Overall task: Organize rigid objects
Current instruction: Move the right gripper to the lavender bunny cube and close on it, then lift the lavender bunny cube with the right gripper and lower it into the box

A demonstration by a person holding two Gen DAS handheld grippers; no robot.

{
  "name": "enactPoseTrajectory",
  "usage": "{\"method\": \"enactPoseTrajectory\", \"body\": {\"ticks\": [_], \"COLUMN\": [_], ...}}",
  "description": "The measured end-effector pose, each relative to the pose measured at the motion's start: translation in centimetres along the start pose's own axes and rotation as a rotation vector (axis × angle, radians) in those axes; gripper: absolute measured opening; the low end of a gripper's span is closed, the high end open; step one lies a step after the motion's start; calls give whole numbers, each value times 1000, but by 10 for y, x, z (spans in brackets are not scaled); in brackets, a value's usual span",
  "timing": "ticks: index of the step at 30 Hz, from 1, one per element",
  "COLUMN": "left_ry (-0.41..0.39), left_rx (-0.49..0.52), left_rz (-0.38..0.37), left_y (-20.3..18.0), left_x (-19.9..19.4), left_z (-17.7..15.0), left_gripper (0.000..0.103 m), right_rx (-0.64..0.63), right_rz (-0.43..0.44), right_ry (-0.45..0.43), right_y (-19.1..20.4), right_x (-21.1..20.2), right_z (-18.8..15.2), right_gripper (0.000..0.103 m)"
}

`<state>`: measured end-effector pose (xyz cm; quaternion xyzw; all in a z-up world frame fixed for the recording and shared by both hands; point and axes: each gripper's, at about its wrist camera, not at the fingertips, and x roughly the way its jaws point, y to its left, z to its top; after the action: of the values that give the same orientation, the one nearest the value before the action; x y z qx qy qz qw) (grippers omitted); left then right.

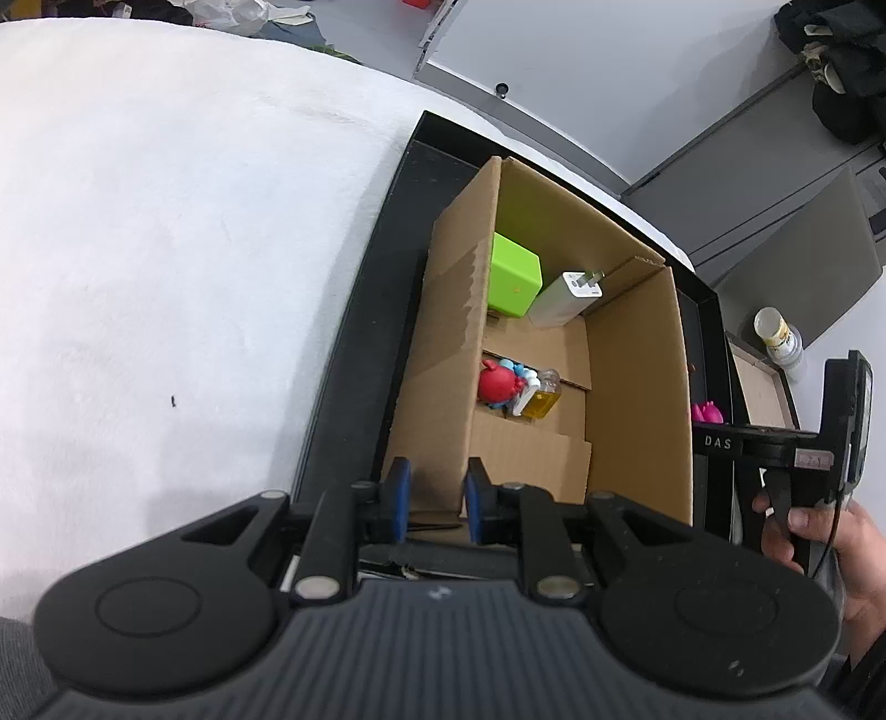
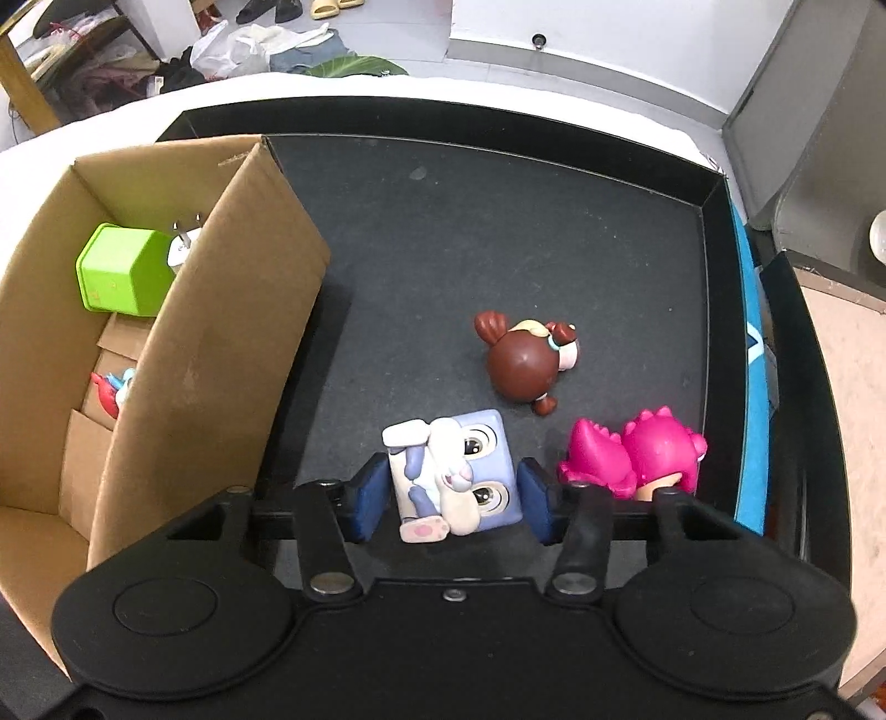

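Observation:
My right gripper [image 2: 453, 498] points down into the black tray [image 2: 498, 221]. Its blue pads sit against both sides of a purple cube toy with a rabbit face [image 2: 459, 476], which lies on the tray floor. A brown-haired doll [image 2: 523, 360] lies just beyond it, and a pink dinosaur toy [image 2: 637, 454] lies to its right. My left gripper [image 1: 437, 498] is shut on the near wall of the cardboard box [image 1: 637, 387]. Inside the box are a green cube [image 1: 515, 277], a white charger [image 1: 565, 299], a red figure [image 1: 498, 382] and a small yellow bottle [image 1: 542, 399].
The tray rests on a white cloth-covered surface [image 1: 166, 277]. A person's hand [image 1: 819, 531] holds the right gripper's handle. A capped jar [image 1: 775, 332] stands on a side table to the right. Grey cabinets [image 1: 775, 221] and floor clutter [image 2: 249, 44] lie beyond.

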<state>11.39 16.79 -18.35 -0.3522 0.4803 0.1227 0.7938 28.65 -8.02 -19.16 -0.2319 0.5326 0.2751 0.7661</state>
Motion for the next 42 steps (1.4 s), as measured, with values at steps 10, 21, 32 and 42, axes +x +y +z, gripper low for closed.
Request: {"method": "enactPoseTrajectory", "body": {"ticks": [10, 21, 32, 42], "left_ry": [0, 0, -2, -24], "left_rx": [6, 4, -3, -13], "left_rz": [-1, -1, -16, -16], "left_y": [0, 0, 2, 2], "left_x": [-1, -2, -4, -7], "left_z": [0, 0, 1, -3], "left_gripper": [19, 19, 19, 18], "right_rx": [-35, -59, -85, -128], "right_rz": [-27, -38, -108, -114], "right_ry": [90, 126, 116, 44], "right_y": [13, 22, 30, 55], "right_x": [-1, -2, -37, -83], "right_z": [-18, -26, -16, 12], "right_gripper": [46, 44, 44, 44]}}
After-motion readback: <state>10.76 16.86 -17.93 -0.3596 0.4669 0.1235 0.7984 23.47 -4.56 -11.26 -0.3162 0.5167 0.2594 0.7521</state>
